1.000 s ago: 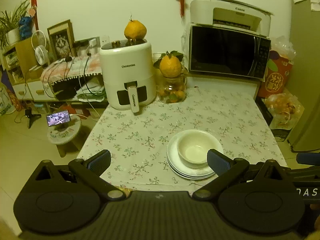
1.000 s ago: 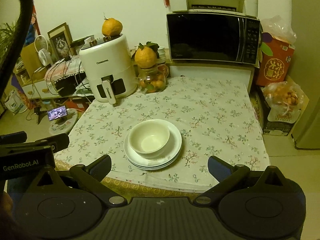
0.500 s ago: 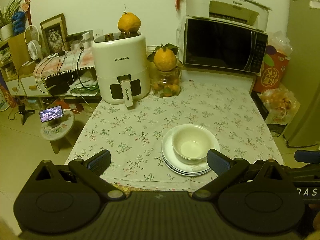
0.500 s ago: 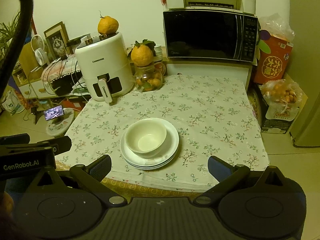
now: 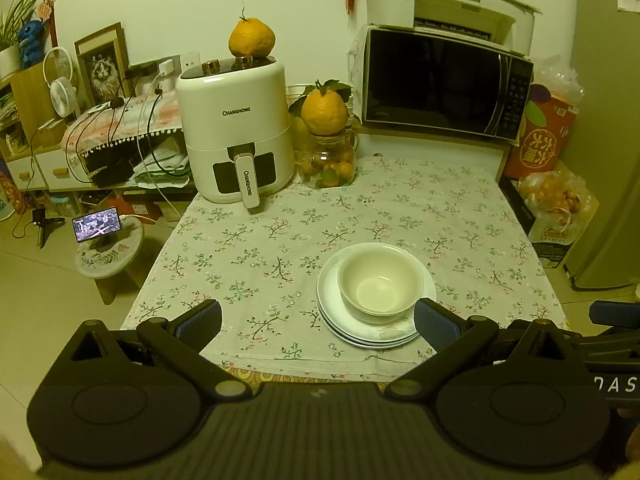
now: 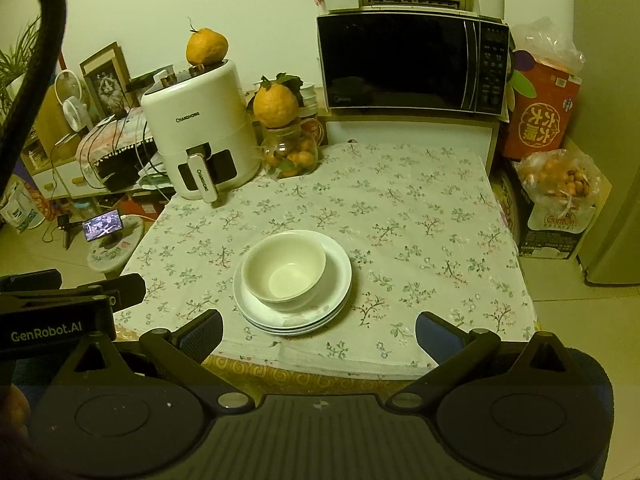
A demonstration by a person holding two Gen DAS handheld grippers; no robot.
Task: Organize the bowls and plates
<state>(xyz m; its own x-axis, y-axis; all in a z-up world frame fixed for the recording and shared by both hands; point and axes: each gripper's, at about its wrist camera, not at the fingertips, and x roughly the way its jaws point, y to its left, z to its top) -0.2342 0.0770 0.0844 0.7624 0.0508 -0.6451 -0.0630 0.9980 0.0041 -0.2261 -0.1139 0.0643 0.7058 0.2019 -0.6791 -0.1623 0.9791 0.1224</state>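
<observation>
On the far left, off the table, a phone (image 5: 97, 224) with a lit screen stands on a small round stool (image 5: 110, 254). A white air fryer (image 5: 234, 132) occupies the far left corner of the floral tablecloth (image 5: 400, 208), with an orange citrus fruit (image 5: 251, 39) on its lid. To its right, a glass jar of small oranges (image 5: 329, 162) carries a second large citrus fruit (image 5: 324, 110) on top. Further right, at the far edge, a black microwave (image 5: 446, 86) supports a white printer (image 5: 448, 6). The left gripper (image 5: 318, 318) is held at the near edge of the table, jaws spread wide and empty. The white bowl (image 5: 380, 278) sits upright on a stack of white plates (image 5: 376, 330) near the table's front edge; in the left wrist view this stack lies just beyond the gripper and toward its right finger (image 5: 434, 322), which overlaps the plate rim in the picture, though contact cannot be confirmed. The right gripper (image 6: 318, 332) is likewise fully parted and holds nothing; from its camera the bowl (image 6: 284, 266) and plates (image 6: 336, 280) lie just ahead, left of centre between the fingers, clear of both. At the far right, a bag of small oranges (image 6: 558, 178) rests off the table.
</observation>
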